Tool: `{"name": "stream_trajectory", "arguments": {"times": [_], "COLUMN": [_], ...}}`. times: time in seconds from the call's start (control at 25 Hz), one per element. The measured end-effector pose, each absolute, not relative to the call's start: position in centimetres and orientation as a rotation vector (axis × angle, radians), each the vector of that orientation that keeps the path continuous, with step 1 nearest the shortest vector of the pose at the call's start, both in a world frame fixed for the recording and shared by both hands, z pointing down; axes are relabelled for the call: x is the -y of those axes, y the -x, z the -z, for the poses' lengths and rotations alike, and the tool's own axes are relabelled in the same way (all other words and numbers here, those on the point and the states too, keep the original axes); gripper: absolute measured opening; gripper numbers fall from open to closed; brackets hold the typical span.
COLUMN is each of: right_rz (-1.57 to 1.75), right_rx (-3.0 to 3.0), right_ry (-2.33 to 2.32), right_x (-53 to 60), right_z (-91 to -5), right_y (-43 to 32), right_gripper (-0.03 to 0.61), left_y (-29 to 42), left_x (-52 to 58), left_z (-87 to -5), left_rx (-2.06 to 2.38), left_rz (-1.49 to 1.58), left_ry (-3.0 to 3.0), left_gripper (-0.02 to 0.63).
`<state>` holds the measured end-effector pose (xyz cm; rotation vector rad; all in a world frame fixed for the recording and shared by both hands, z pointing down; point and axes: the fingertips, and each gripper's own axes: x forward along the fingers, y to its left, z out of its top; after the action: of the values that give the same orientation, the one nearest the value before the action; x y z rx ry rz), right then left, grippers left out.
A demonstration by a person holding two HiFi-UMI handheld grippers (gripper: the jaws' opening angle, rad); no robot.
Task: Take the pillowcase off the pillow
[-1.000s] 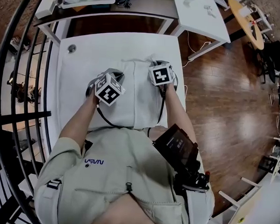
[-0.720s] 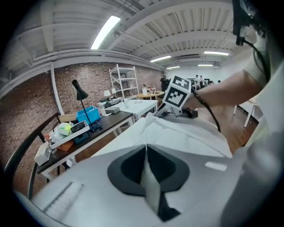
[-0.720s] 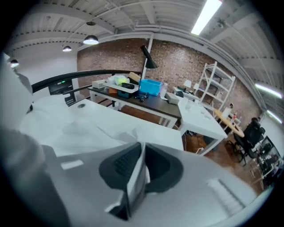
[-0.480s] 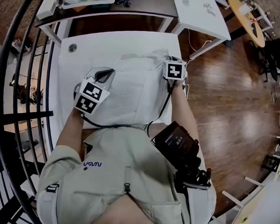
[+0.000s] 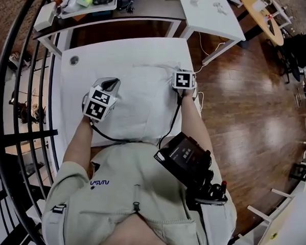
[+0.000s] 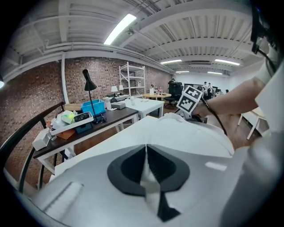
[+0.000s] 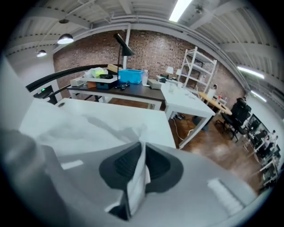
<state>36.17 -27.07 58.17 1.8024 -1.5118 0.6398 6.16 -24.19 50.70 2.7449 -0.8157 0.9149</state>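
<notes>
A pillow in a white pillowcase (image 5: 144, 103) lies on the white table (image 5: 75, 90) in front of me. My left gripper (image 5: 108, 85) is at the pillow's left edge, lifted a little. In the left gripper view the left gripper (image 6: 146, 150) is shut on a fold of the white pillowcase (image 6: 186, 137). My right gripper (image 5: 183, 85) is at the pillow's far right corner, by the table's right edge. In the right gripper view the right gripper (image 7: 143, 148) is pinched shut on a strip of the same pillowcase (image 7: 88, 133). The cloth stretches between the two grippers.
A dark desk (image 5: 143, 14) with bins and clutter stands behind the table, and a second white table (image 5: 210, 15) is at the back right. A black railing (image 5: 22, 87) runs along the left. Wooden floor (image 5: 246, 98) lies to the right. A black device (image 5: 187, 159) hangs at my waist.
The two grippers have drawn apart. The left went left and a little toward me, the right went right to the pillow's corner. The pillowcase is pulled wider between them.
</notes>
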Motion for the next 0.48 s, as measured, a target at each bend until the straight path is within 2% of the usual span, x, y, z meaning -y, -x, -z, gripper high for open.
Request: {"name": "stream_trajectory", "arguments": {"times": [0.04, 0.12, 0.2, 0.36, 0.48], "right_rz": [-0.637, -0.654, -0.651, -0.549, -0.508], "right_rx": [1.553, 1.623, 1.69, 1.786, 1.862], "right_ry": [-1.795, -1.815, -1.856, -1.943, -2.0], "right_x": [27.3, 27.2, 26.8, 23.9, 20.2], "right_z": [-58.3, -57.8, -56.3, -52.0, -49.7], "right_y": [-35.8, -35.6, -35.4, -34.4, -32.7], "right_gripper": [0.034, 0.11, 0.162, 0.163, 0.163], "left_y": [-6.6, -7.1, -7.2, -7.2, -7.2], "left_x": [24.4, 24.7, 25.5, 25.1, 22.4], "left_z": [-51.5, -52.2, -51.9, -49.9, -48.5], "left_rx": [0.806, 0.807, 0.857, 0.95, 0.926], "left_rz": [-0.933, -0.949, -0.934, -0.868, -0.8], "left_ry": [-2.749, -2.768, -2.791, -2.821, -2.846], "left_gripper": [0.016, 0.028, 0.078, 0.177, 0.199]}}
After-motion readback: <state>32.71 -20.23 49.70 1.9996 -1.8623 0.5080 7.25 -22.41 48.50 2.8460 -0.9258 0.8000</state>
